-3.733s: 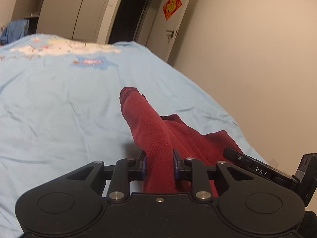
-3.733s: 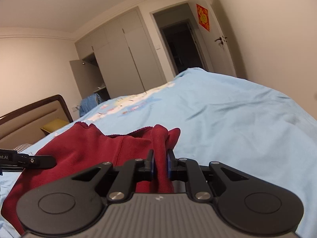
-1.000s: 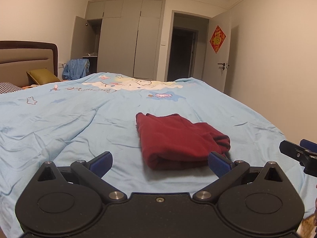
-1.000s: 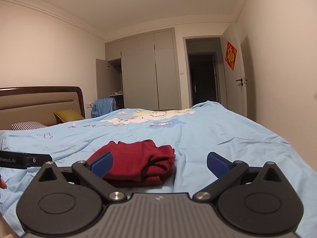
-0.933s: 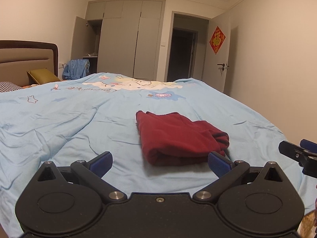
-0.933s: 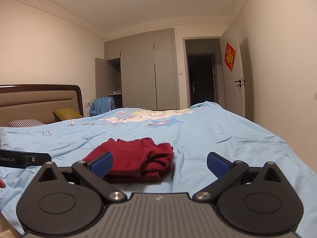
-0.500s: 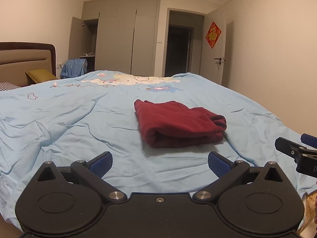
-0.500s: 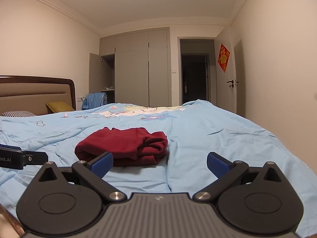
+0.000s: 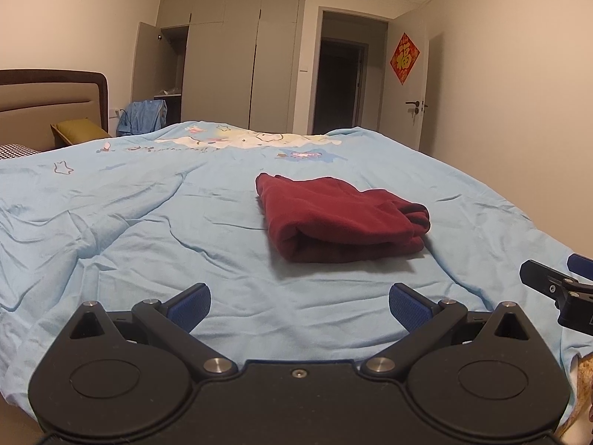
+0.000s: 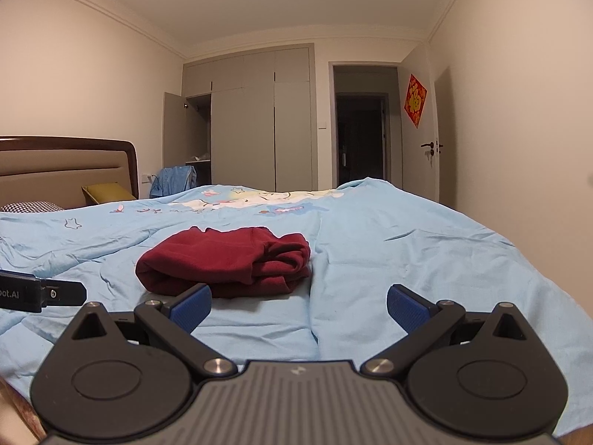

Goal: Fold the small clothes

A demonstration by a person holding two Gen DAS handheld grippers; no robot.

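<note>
Left wrist view: folded red garment (image 9: pixel 343 220) lies on the bed (image 9: pixel 148 222).
Left gripper (image 9: pixel 299 302) and right gripper (image 10: pixel 299 302) spread wide, empty, short of it, nearer the bed's front edge.

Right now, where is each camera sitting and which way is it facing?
Left wrist: rides on the left tongs, low at the near edge of the bed, facing across it toward the wardrobe; its open blue fingers show, and the right tongs' tip at the right edge.
Right wrist: rides on the right tongs, facing the same way; its open fingers show, the left tongs' tip at the left edge.
Shared: the folded red garment, blue bedcover, wardrobe, doorway.
</note>
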